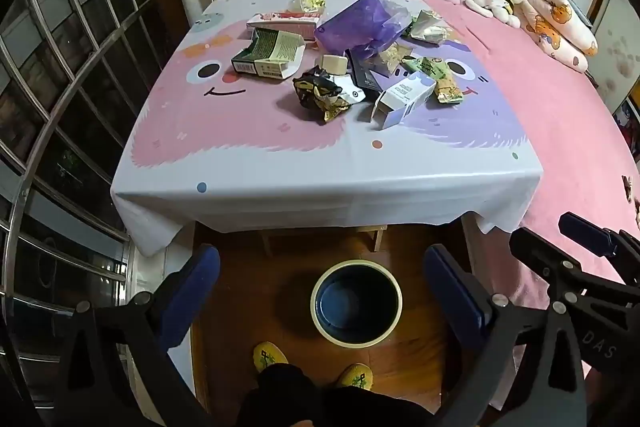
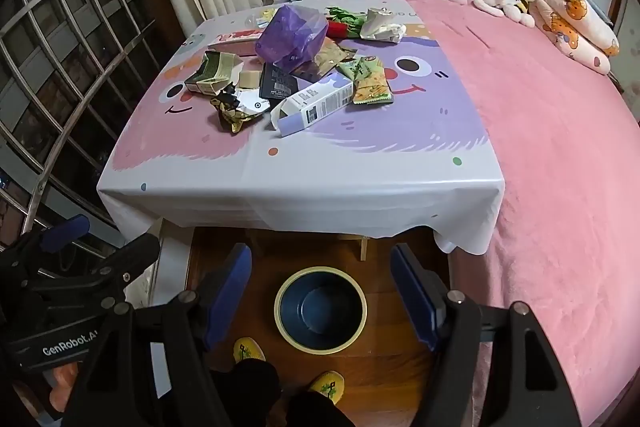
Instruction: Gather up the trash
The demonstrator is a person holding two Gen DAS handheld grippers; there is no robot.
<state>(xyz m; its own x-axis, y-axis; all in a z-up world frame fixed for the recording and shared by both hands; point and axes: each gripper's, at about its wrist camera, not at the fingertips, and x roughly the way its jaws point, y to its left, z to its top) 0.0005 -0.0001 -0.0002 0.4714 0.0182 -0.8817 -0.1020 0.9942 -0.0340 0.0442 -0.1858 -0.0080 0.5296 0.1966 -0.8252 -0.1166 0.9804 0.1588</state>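
Trash lies heaped on a table under a cartoon-face cloth (image 1: 248,171) (image 2: 360,167): a purple plastic bag (image 1: 360,23) (image 2: 292,35), a lilac carton (image 1: 404,99) (image 2: 316,103), a black and gold wrapper (image 1: 320,95) (image 2: 236,111), a green box (image 1: 272,53) (image 2: 212,71) and green snack packets (image 1: 436,75) (image 2: 368,83). A dark blue bin with a cream rim (image 1: 356,303) (image 2: 320,307) stands empty on the floor before the table. My left gripper (image 1: 320,299) and right gripper (image 2: 320,299) both hang open above the bin, holding nothing.
A pink bed (image 1: 560,115) (image 2: 560,147) with a pillow and plush toys runs along the table's right side. A barred window (image 1: 60,87) fills the left. The person's yellow slippers (image 1: 270,355) (image 2: 248,349) stand by the bin on the wooden floor.
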